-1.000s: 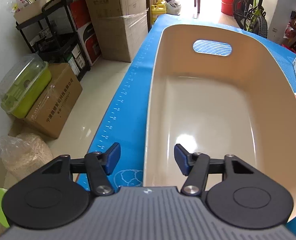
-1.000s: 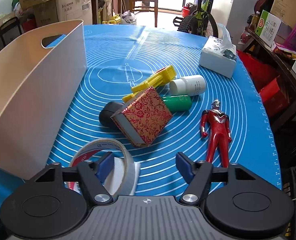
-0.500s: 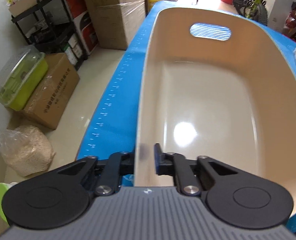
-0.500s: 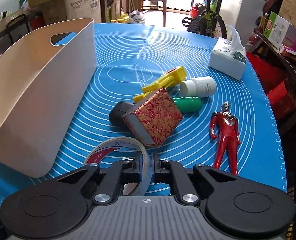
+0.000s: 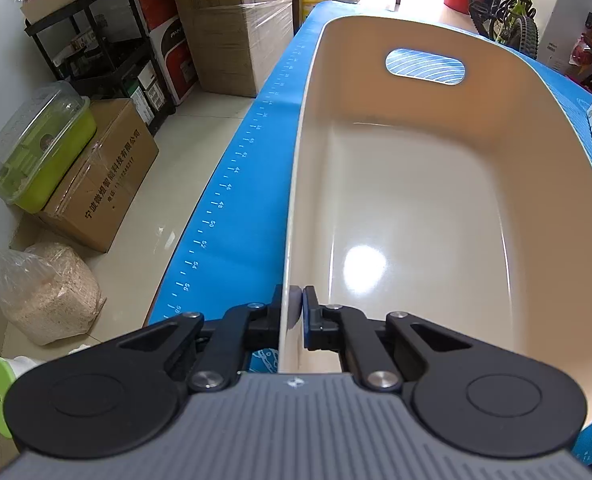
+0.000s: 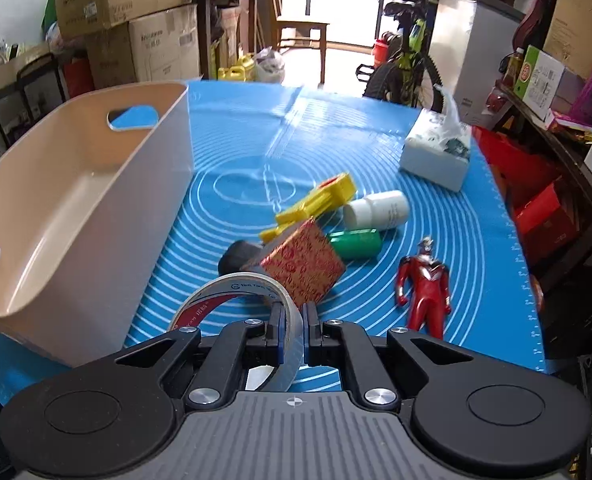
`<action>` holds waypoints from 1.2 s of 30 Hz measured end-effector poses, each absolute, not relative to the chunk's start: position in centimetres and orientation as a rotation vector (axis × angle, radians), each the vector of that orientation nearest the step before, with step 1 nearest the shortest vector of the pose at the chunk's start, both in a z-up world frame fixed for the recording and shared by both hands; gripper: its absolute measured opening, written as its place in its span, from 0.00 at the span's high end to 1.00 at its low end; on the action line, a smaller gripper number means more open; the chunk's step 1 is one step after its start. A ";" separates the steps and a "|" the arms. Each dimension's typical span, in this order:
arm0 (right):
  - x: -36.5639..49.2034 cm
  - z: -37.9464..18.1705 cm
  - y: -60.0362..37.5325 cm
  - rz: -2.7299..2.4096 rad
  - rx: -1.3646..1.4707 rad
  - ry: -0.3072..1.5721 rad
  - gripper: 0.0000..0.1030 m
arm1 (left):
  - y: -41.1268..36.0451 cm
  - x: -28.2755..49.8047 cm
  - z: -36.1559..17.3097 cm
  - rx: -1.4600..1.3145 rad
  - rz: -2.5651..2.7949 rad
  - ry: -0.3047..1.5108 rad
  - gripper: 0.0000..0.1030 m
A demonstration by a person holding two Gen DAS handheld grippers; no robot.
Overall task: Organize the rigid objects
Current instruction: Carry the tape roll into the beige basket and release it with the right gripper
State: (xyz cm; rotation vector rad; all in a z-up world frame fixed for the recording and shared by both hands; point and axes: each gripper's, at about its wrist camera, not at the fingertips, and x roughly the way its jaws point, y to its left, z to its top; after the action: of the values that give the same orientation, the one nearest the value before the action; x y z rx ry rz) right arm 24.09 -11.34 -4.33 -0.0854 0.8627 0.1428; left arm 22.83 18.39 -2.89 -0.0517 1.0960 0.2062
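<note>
Your left gripper [image 5: 294, 312] is clamped on the bin [image 5: 415, 208] rim; your right gripper [image 6: 292, 332] pinches the tape roll [image 6: 232, 296] wall.

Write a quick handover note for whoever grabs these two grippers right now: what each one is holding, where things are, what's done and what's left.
Left gripper: shut on the beige bin's near wall.
Right gripper: shut on the tape roll, lifted beside the bin.
Bin holds nothing yet.
On the blue mat: red patterned box, yellow toy, white bottle, green cylinder, black object, red figure.
Left: drop tape in, then the rest.
</note>
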 end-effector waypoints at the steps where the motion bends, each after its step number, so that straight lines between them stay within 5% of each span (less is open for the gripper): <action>1: 24.0 -4.1 -11.4 0.138 -0.083 0.853 0.81 | 18.4 22.9 -2.9 -0.054 0.206 1.096 0.92; 21: 27.3 5.1 -7.5 0.194 0.028 0.552 0.81 | 18.0 22.8 -3.0 -0.052 0.207 1.097 0.92; 36: 28.7 -0.4 2.7 0.427 -0.129 0.735 0.81 | 18.0 22.7 -3.0 -0.052 0.206 1.099 0.92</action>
State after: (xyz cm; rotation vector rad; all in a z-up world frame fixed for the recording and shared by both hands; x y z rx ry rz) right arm 28.74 2.73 -0.45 -0.1289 0.7350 0.4269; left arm 22.65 18.03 -2.95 -0.0516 1.0993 0.2060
